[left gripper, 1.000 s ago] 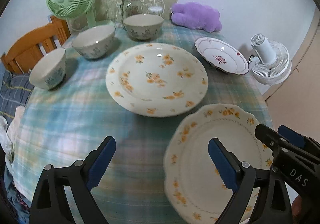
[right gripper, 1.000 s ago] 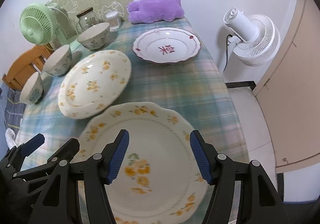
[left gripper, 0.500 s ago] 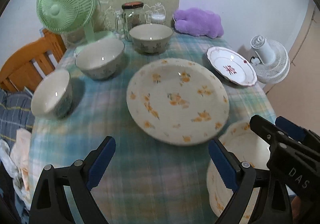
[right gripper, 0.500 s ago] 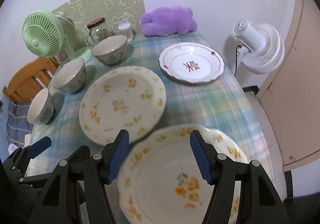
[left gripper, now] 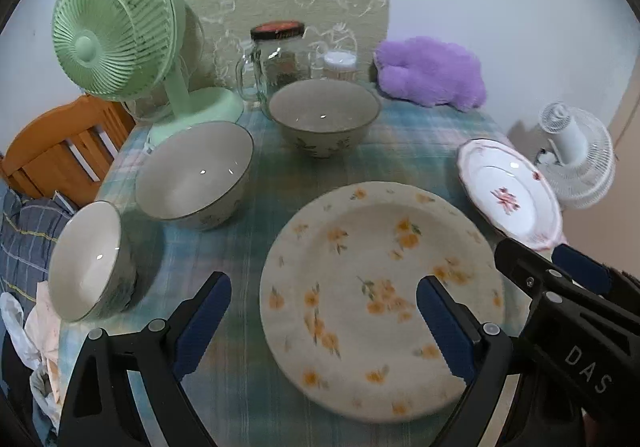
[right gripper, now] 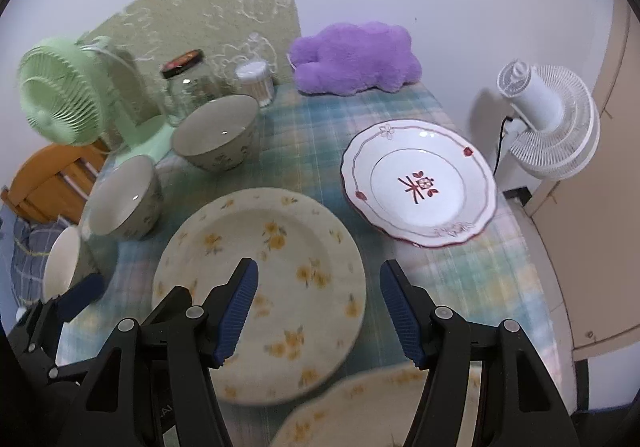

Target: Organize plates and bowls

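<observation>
A large round plate with orange flowers (left gripper: 380, 295) (right gripper: 260, 287) lies mid-table. A scalloped orange-flowered plate (right gripper: 360, 407) lies at the near edge. A white plate with red trim (left gripper: 508, 195) (right gripper: 420, 183) sits at the right. Three bowls stand at the left: far (left gripper: 324, 115) (right gripper: 216, 131), middle (left gripper: 196, 171) (right gripper: 124, 203), near (left gripper: 92, 259) (right gripper: 60, 263). My left gripper (left gripper: 324, 319) is open and empty above the round plate's near left part. My right gripper (right gripper: 320, 307) is open and empty over the round plate's right edge.
A green fan (left gripper: 116, 23), a glass jar (left gripper: 280, 59), a small white-lidded container (left gripper: 340, 63) and a purple plush (left gripper: 432, 71) stand at the table's back. A white fan (right gripper: 548, 123) stands on the floor to the right. A wooden chair (left gripper: 60, 151) is at the left.
Both grippers have moved forward over the table, away from the scalloped plate and toward the round plate. Both stay open and empty.
</observation>
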A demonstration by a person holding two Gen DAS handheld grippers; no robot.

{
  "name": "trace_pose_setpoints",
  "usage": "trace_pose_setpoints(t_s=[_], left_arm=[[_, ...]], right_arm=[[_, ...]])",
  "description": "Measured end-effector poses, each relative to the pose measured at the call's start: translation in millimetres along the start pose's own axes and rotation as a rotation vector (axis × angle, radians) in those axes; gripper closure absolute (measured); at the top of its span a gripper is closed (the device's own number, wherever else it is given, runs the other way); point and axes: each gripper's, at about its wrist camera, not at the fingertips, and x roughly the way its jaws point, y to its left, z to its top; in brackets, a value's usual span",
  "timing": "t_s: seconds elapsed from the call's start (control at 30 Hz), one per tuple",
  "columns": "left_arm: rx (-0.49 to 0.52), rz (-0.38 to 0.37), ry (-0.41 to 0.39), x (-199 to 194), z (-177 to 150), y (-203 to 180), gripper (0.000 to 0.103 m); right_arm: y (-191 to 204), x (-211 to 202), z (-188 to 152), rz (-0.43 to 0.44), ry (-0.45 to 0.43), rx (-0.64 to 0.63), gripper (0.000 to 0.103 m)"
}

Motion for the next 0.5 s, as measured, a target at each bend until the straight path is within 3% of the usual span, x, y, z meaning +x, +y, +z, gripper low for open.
trace_pose_setpoints(t_s=[0.23, 0.5], left_arm=[[-0.044, 0.034, 0.100, 55.7, 1.3, 1.6, 0.008], [-0.045, 0.048, 0.156, 83.0, -5.9, 1.7, 0.011]], right_arm=[[-5.6, 56.5, 5.1, -0.033, 0.085, 0.034, 0.036], [-7.7, 90.4, 4.9, -0.032, 0.155, 0.032, 0.036]])
